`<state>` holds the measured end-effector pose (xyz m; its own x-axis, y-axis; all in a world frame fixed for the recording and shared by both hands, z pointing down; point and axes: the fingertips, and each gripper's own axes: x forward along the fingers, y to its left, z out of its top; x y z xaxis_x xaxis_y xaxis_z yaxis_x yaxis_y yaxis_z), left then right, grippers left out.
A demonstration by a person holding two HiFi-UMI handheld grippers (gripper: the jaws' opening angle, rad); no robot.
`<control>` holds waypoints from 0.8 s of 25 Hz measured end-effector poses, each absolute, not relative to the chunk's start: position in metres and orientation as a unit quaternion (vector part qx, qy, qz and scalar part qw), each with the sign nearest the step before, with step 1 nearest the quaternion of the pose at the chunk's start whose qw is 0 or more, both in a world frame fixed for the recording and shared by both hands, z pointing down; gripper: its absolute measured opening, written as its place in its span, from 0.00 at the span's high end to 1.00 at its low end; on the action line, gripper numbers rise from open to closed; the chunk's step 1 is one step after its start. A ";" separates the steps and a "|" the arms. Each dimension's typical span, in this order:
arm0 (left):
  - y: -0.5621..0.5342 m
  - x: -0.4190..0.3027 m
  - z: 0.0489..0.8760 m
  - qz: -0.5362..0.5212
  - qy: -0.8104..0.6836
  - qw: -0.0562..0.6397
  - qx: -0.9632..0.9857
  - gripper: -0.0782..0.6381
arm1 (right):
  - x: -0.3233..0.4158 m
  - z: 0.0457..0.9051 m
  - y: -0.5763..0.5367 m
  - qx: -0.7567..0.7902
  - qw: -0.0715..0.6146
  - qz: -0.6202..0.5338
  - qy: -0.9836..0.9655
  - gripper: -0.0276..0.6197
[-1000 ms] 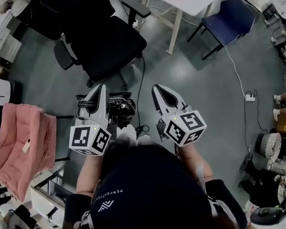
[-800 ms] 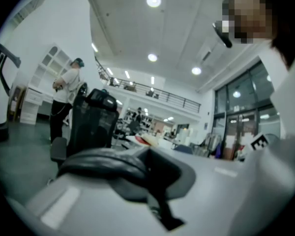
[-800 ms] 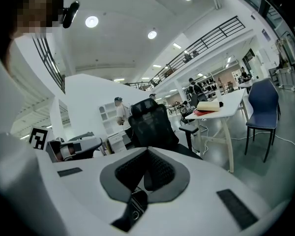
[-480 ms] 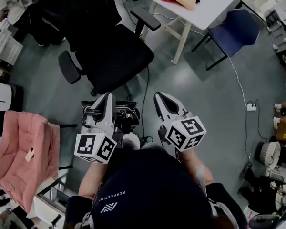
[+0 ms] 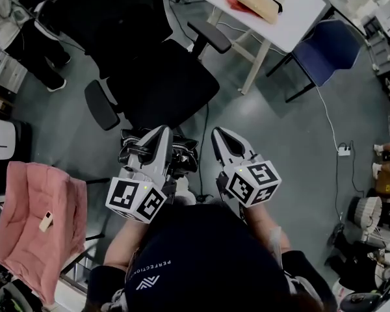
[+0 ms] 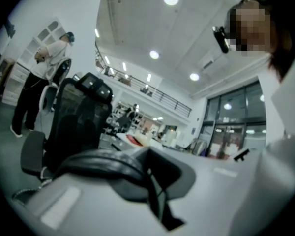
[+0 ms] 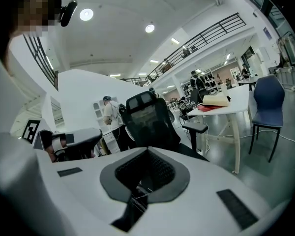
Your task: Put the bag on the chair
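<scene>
Left gripper (image 5: 161, 136) clenched on the handle strap (image 6: 101, 162); right gripper (image 5: 220, 135) closed, apparently on nothing. Black office chair (image 5: 166, 90) at 12 o'clock, seat bare. Black bag (image 5: 182, 162) hangs under the left jaws, just short of the seat's near edge: lifted, not yet placed. Bag contents unseen; top seems closed.

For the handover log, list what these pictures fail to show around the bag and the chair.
The bag: in the head view the left gripper covers most of it; shape unclear.
Its strap: the only part in the left gripper view; the body falls below the edge.
The chair: head view, the seat hides its base.
The white table: head view, its items too small to identify.
</scene>
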<state>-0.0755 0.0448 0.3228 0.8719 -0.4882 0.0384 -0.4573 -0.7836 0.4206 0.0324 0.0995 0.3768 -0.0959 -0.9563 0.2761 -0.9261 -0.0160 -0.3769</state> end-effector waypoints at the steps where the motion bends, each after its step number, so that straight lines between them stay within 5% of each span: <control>1: 0.041 -0.073 0.321 -0.035 -0.240 0.212 0.947 0.89 | 0.031 0.378 0.094 -0.673 0.030 -0.239 0.700 0.96; 20: -0.050 -0.024 0.308 -0.028 -0.210 0.190 0.959 0.88 | 0.061 0.397 -0.016 -0.653 0.011 -0.252 0.714 0.96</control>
